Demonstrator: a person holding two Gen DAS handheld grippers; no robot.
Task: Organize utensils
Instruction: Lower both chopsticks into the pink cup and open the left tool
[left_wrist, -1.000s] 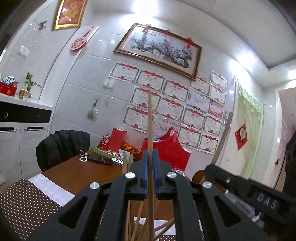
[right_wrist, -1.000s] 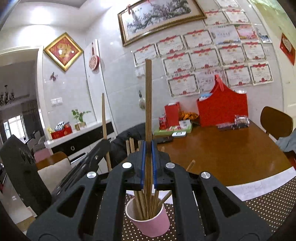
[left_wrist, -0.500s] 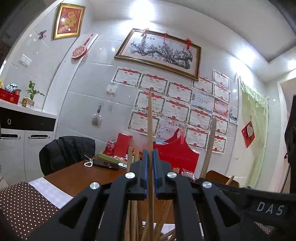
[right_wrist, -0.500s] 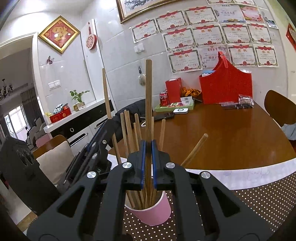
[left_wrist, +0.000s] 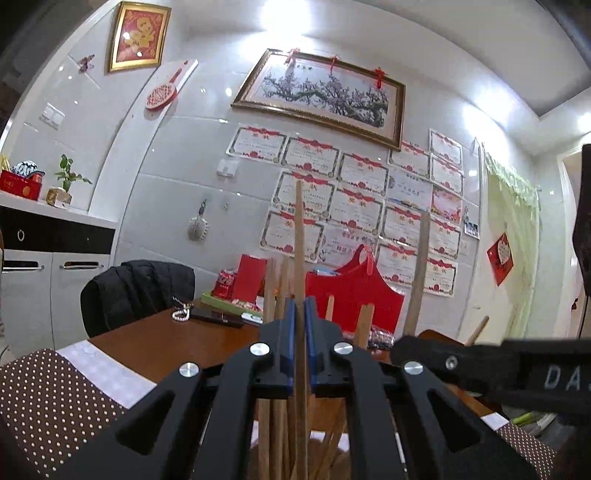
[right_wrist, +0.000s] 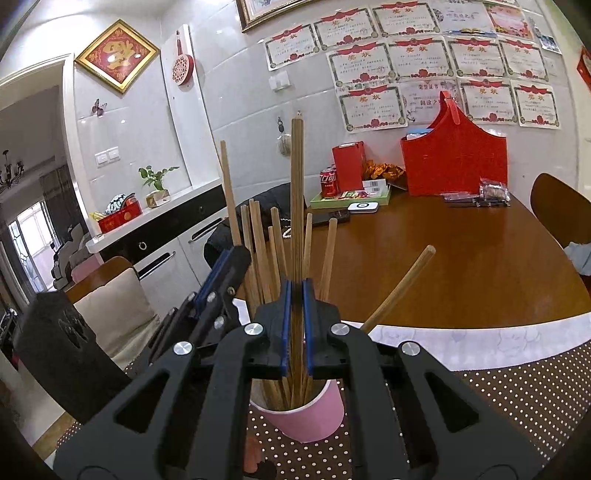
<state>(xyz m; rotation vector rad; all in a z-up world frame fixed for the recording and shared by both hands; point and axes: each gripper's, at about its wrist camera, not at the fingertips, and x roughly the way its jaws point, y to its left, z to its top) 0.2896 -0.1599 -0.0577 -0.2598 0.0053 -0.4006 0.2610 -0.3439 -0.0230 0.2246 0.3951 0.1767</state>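
Note:
A pink cup (right_wrist: 308, 415) stands on a dotted mat and holds several wooden chopsticks (right_wrist: 258, 251); one of them (right_wrist: 400, 286) leans out to the right. My right gripper (right_wrist: 295, 293) is shut on a darker upright chopstick (right_wrist: 296, 192) whose lower end reaches into the cup. My left gripper (left_wrist: 300, 319) is shut on a pale upright chopstick (left_wrist: 298, 236), with the cup's sticks just behind it. In the right wrist view the left gripper (right_wrist: 225, 275) sits left of the cup with its chopstick (right_wrist: 228, 192) above the rim. The right gripper (left_wrist: 454, 360) shows at the right of the left wrist view.
The brown dotted mat (right_wrist: 517, 391) lies on a round wooden table (right_wrist: 461, 258). At the far side are a red bag (right_wrist: 454, 162), a cola can (right_wrist: 328, 182), a red box (right_wrist: 349, 166) and a tray. A chair with a black jacket (left_wrist: 136, 291) and white cabinets (left_wrist: 44, 273) stand to the left.
Both grippers have sunk with their chopsticks toward the cup. The right gripper has tipped downward, so the cup and its sticks show more fully.

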